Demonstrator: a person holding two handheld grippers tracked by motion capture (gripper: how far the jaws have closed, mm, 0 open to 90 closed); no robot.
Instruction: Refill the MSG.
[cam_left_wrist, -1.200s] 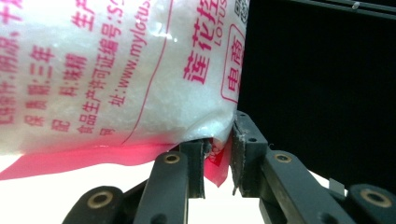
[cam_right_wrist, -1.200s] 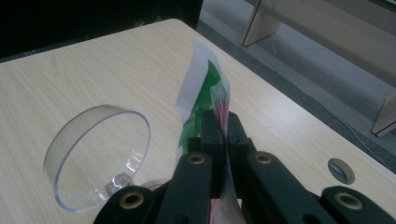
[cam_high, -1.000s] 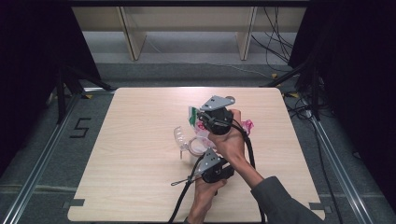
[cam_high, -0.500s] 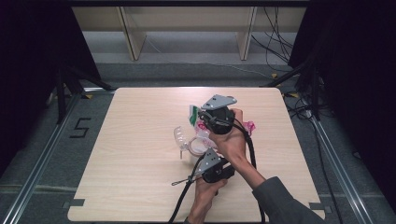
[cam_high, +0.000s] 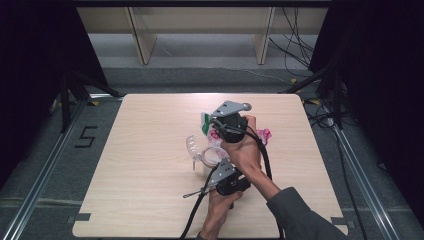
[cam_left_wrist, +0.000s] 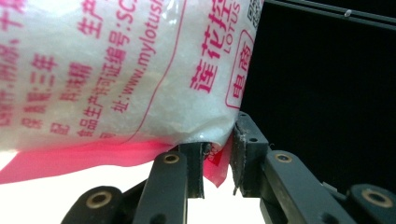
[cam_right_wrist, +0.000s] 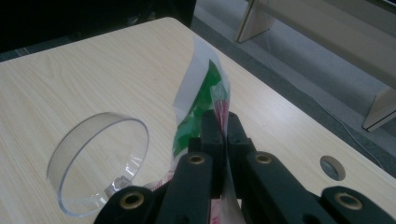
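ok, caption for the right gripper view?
Right hand-held gripper pinching a green-and-white bag edge, clear plastic cup lying beside it on the table.

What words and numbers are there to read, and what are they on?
"5" in black on the floor left of the table.
"LOTUS" and "mylotus" in pink on the bag held in the left claw.
"莲花" and "电商" in pink on the bag.
The bag's other Chinese print is cut off or tilted, unreadable.
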